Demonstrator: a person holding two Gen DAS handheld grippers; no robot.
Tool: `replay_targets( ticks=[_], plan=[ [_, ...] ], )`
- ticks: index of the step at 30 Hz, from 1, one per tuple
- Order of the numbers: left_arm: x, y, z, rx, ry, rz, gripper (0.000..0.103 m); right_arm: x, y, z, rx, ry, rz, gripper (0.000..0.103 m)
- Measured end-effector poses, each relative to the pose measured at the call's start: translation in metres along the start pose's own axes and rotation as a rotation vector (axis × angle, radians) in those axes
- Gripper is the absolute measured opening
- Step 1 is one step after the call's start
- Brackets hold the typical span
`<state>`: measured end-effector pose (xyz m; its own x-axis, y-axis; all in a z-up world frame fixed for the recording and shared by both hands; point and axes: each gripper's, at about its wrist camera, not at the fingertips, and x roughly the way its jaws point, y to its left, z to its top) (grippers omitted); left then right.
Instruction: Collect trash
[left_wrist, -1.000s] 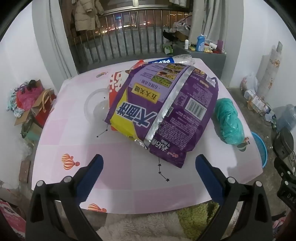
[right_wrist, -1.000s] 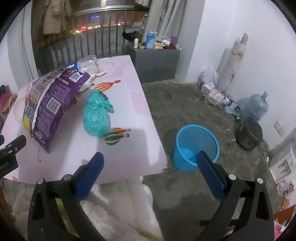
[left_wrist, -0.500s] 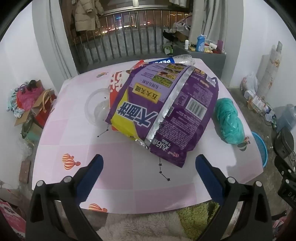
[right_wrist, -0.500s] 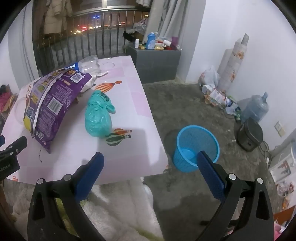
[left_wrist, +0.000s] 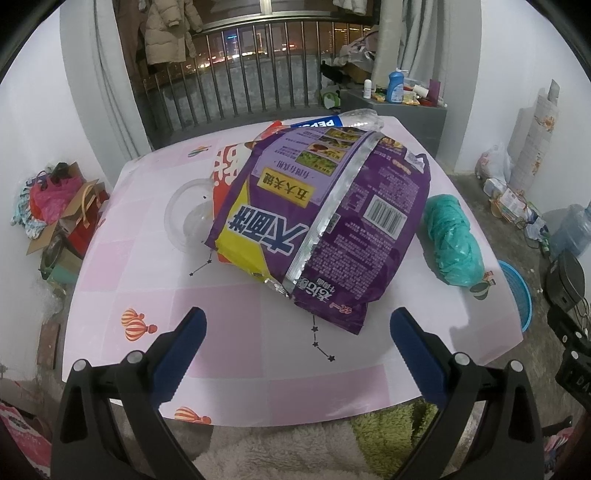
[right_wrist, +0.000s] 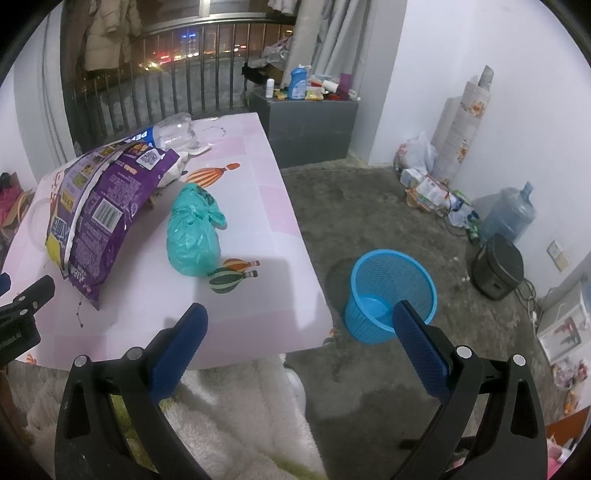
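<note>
Left wrist view: set above the near edge of the table (left_wrist: 236, 325), facing forward and down across the top toward the railing (left_wrist: 258, 70); the purple bag (left_wrist: 332, 221) sits near, at centre. Right wrist view: set further right, by the table's near right corner, facing forward and down over table edge and floor; the blue bin (right_wrist: 391, 291) is near centre. Shared by both: purple bag, green bag (left_wrist: 452, 240), railing, blue bin, grey cabinet (right_wrist: 310, 125), water jug (right_wrist: 508, 214).
</note>
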<state>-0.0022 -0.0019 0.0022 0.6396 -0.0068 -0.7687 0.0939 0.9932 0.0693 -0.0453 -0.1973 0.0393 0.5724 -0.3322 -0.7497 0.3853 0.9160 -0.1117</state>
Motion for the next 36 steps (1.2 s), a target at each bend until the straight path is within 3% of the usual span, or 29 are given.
replay_targets(
  ticks=[36],
  plan=[
    [-0.0001,0.0013,0.0004,-0.002,0.002,0.001,0.098,-0.0005,0.0049,0.0006,0.0,0.001,0.016,0.096]
  ],
)
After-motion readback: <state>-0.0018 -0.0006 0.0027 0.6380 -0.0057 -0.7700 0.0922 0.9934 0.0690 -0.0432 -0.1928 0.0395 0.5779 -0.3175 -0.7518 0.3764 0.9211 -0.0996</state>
